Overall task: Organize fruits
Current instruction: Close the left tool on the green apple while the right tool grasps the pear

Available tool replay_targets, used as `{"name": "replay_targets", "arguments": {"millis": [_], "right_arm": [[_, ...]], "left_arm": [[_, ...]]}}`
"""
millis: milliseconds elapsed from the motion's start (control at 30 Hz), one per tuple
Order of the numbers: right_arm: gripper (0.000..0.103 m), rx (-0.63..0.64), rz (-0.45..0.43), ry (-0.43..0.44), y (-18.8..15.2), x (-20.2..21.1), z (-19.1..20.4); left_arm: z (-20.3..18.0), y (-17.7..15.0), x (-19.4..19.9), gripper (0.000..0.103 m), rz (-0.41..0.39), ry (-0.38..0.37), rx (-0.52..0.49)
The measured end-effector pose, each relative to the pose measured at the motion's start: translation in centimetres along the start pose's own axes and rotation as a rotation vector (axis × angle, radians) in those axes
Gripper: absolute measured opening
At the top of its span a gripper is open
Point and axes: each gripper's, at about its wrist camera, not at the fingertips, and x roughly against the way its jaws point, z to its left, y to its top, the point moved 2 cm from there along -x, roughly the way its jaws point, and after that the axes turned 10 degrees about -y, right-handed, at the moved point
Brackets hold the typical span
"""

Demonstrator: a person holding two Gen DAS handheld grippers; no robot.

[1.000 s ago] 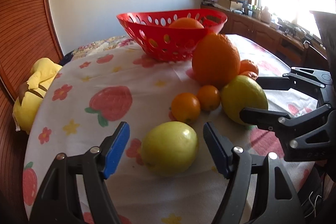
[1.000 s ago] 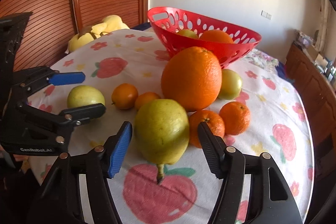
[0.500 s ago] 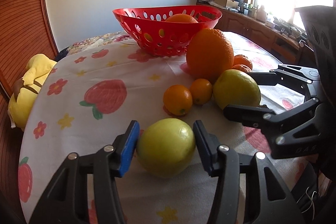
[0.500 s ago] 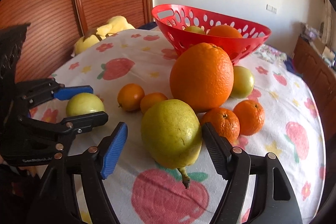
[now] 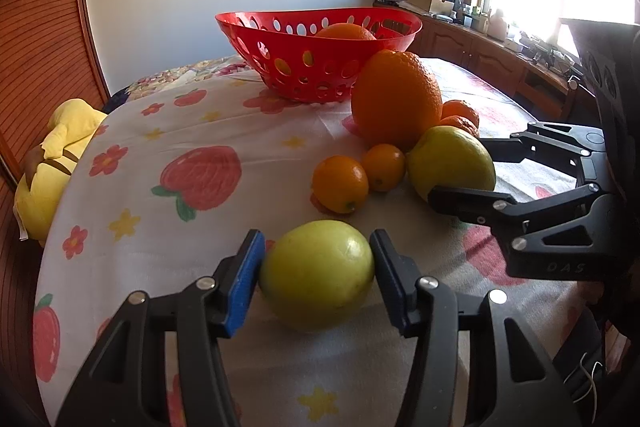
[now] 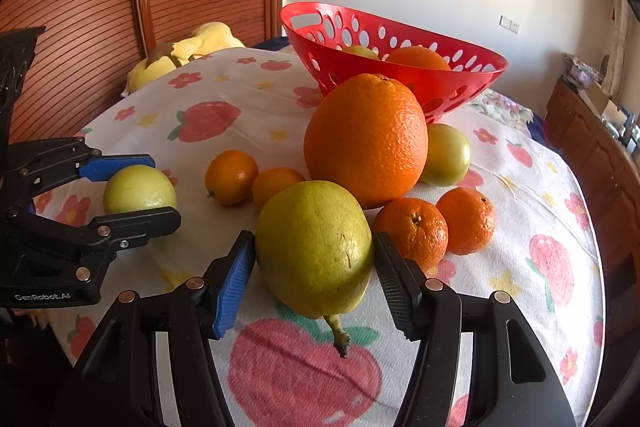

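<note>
The left gripper (image 5: 317, 269) squeezes a green apple (image 5: 317, 273) on the table; the right gripper (image 6: 314, 267) squeezes a pear (image 6: 314, 247).

Over the last second I closed my left gripper (image 5: 316, 267) from a wide stance until both pads pressed the sides of the pale green apple (image 5: 318, 273), which had sat loose between them before. I did the same with my right gripper (image 6: 314, 263): its fingers came in from well clear of the pear (image 6: 314, 247) and now touch it on either flank. The pear's stem (image 6: 338, 331) swung slightly toward the right as the fruit settled.
</note>
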Motion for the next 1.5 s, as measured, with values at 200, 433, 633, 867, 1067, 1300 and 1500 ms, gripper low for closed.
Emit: {"name": "replay_targets", "arguments": {"millis": [200, 433, 633, 867, 1067, 1300, 1500], "right_arm": [[0.061, -0.026, 0.018, 0.069, -0.5, 0.8, -0.3], [0.062, -0.006, 0.016, 0.080, -0.8, 1.1, 0.3], [0.064, -0.021, 0.028, 0.093, -0.7, 0.6, 0.2], [0.064, -0.033, 0.036, 0.084, -0.7, 0.2, 0.0], [0.061, -0.036, 0.034, 0.093, -0.9, 0.1, -0.3], [0.061, -0.041, 0.027, 0.094, -1.0, 0.5, -0.5], [0.061, -0.055, -0.001, 0.103, -0.5, 1.8, -1.1]], "left_arm": [[0.2, 0.0, 0.1, 0.054, -0.001, 0.003, 0.008], [0.1, 0.0, 0.0, 0.054, 0.007, 0.012, -0.005], [0.4, -0.1, 0.1, 0.057, 0.014, 0.001, 0.010], [0.5, -0.3, 0.0, 0.058, 0.021, -0.007, 0.013], [0.2, -0.4, 0.0, 0.056, 0.016, -0.003, -0.001], [0.5, -0.3, 0.5, 0.055, -0.001, 0.007, 0.011], [0.7, 0.3, 1.5, 0.055, -0.027, 0.009, 0.014]]}}
